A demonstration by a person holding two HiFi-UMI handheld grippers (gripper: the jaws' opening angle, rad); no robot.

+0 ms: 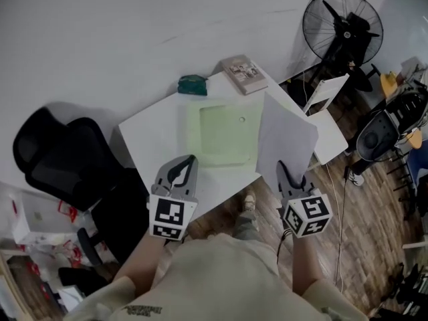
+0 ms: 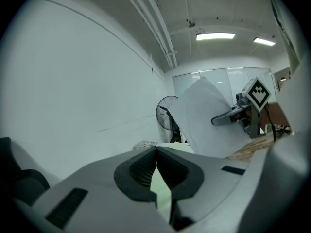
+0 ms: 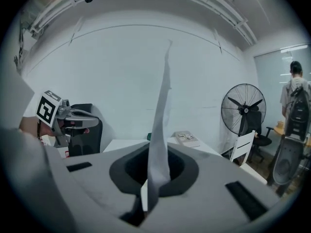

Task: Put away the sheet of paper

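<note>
White sheet of paper is up off the table for us, pinched by its bottom edge in our right gripper. Those jaws are clamped hard on it. In the right gripper view the sheet is edge-on, rising straight up out of the closed jaws with a bit of a curl. From the head view it sits over the 3 o'clock edge of the white table, with part of it out over the wood floor.

At 9 o'clock from the paper, a pale green folder lies flat on the table, with a small snap button near its far right corner. From above, the paper's left edge looks just beside the folder's right edge.

Our left gripper is at about 7 o'clock from the folder, over the near edge of the table. Its jaw tips are pressed together with nothing between them, and only a sliver of green shows through the slit behind the tips.

Further out, a dark green object sits at 11 o'clock from the folder, and a book at 1 o'clock near the table's far corner. Off the table there's a black office chair at 9 o'clock, a standing fan at 2 o'clock with a white chair below it, and a scooter at 3 o'clock. A person stands far off in the right gripper view.
</note>
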